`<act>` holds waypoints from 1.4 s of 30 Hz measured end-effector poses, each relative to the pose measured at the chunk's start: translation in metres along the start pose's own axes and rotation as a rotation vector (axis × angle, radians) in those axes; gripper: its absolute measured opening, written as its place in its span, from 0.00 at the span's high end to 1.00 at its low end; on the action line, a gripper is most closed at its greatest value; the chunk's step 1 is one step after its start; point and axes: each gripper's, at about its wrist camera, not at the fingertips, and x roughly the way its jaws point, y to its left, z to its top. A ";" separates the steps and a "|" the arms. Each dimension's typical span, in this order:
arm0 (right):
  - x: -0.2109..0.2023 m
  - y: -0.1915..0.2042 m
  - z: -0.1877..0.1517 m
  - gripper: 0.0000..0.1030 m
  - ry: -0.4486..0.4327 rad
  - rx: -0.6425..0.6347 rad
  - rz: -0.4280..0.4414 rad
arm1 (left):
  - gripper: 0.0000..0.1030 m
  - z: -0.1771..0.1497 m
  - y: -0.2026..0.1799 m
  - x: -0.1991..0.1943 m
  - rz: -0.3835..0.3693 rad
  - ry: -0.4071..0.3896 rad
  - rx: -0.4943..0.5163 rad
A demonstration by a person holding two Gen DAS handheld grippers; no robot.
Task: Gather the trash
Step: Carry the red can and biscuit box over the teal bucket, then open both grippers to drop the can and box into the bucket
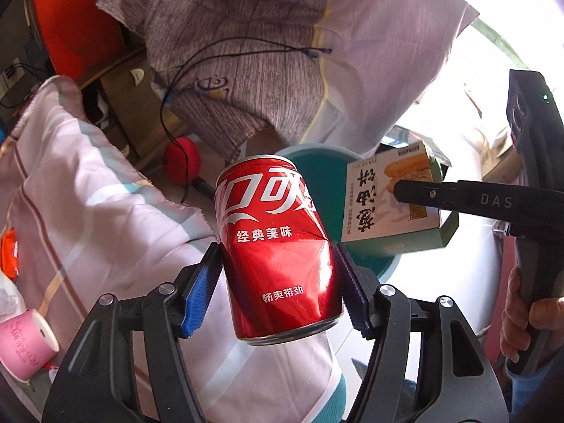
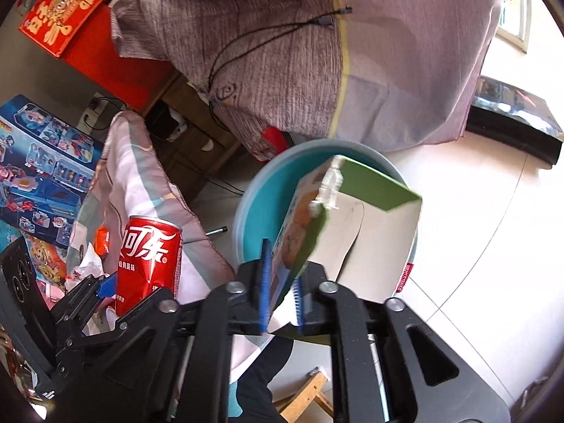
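Note:
My left gripper (image 1: 276, 275) is shut on a dented red cola can (image 1: 275, 246), held upright above striped bedding. The can also shows in the right wrist view (image 2: 148, 257), at the lower left. My right gripper (image 2: 282, 289) is shut on the flap of an opened green and white snack box (image 2: 356, 222), held over a teal round bin (image 2: 261, 211). In the left wrist view the box (image 1: 387, 197) hangs over the bin (image 1: 310, 155), with the right gripper's finger (image 1: 458, 197) across it.
A grey-purple cloth (image 1: 264, 46) with a black cord hangs behind the bin. Striped bedding (image 1: 88, 183) lies left. A pink roll (image 1: 26, 345) and orange wrapper (image 1: 8, 253) sit at far left. Toy boxes (image 2: 38, 162) stand left. White tiled floor (image 2: 476, 229) lies right.

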 end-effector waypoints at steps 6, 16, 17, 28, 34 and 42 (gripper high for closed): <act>0.011 -0.006 0.003 0.42 0.022 0.015 -0.018 | 0.37 0.003 0.001 0.022 -0.015 0.038 0.000; 0.007 -0.017 0.003 0.35 0.031 0.047 -0.054 | 0.37 0.002 0.001 0.040 -0.036 0.069 -0.013; 0.007 -0.018 0.003 0.31 0.029 0.052 -0.056 | 0.37 0.003 0.000 0.040 -0.037 0.072 -0.011; -0.001 -0.026 0.000 0.27 0.015 0.085 -0.096 | 0.32 0.004 -0.013 0.057 -0.032 0.101 0.011; 0.000 -0.020 -0.001 0.24 0.026 0.085 -0.098 | 0.18 -0.003 -0.004 0.047 -0.014 0.095 -0.021; 0.002 0.006 -0.014 0.24 0.063 0.021 -0.123 | 0.10 -0.016 0.009 0.023 -0.001 0.068 -0.057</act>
